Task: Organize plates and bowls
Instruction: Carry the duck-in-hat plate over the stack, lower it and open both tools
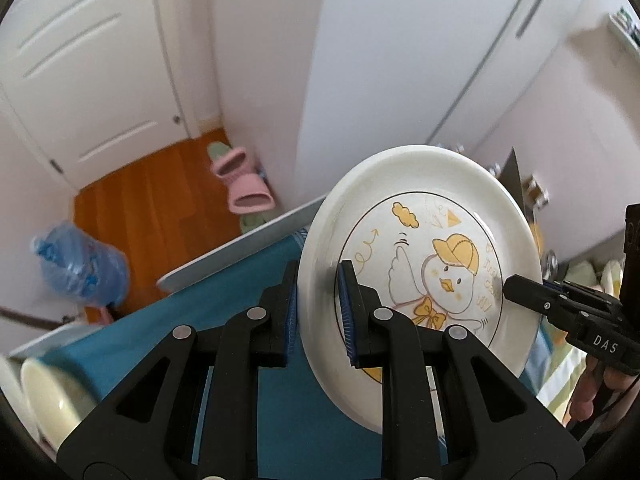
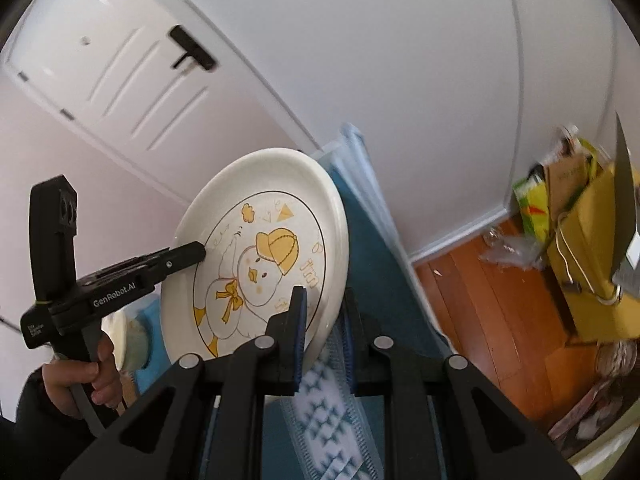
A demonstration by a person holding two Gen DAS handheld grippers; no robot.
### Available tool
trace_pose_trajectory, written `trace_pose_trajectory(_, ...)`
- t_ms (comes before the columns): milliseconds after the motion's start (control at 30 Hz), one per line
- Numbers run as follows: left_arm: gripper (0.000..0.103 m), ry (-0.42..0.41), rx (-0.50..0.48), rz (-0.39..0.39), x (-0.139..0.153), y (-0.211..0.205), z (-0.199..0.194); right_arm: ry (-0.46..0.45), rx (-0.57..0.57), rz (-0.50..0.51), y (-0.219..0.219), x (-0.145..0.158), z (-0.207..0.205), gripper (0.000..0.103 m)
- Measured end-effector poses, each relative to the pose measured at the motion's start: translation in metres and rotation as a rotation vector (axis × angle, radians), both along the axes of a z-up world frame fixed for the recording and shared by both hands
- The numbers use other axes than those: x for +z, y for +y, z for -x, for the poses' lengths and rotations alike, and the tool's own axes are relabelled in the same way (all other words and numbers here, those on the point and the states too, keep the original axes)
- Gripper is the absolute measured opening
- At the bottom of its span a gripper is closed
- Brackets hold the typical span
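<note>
Left wrist view: left gripper and right gripper both pinch opposite rims of the duck plate, tilted above the blue tablecloth. Thin rim holds, probably slippery; uneven hand motion could drop it.

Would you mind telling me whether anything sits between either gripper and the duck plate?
No. The left gripper and right gripper each already clamp opposite edges of the plate, which is tilted above the blue tablecloth.
</note>
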State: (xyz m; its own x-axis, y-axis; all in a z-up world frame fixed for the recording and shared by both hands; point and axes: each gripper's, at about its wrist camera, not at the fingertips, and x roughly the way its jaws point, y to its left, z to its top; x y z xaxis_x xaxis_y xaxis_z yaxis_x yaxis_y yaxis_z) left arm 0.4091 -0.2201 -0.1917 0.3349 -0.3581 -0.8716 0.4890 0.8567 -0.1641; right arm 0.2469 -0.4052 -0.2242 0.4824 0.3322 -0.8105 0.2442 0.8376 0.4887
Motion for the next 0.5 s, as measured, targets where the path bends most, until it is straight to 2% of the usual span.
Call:
trace_pose_trajectory(200, 0.016, -0.058, 0.112, 0.038, 0.054, 0.05, 0.05, -0.055, 0.122, 0.035, 0.033, 0.052, 0.009, 0.015)
trace_pose_trajectory(267, 0.017, -0.071, 0.161, 0.024, 0.071, 0.072, 0.073, -0.061, 0.161, 0.037, 0.048, 0.065, 0.014, 0.015)
trace_pose_trajectory(367, 0.016, -0.082, 0.227, 0.03, 0.086, 0.104, 0.101, -0.071, 0.235, 0.037, 0.076, 0.079, 0.028, 0.015)
trace_pose_trajectory(500, 0.016, -0.084, 0.279, 0.013, 0.091, 0.139, 0.139, -0.063, 0.3, 0.038, 0.113, 0.083, 0.047, 0.015)
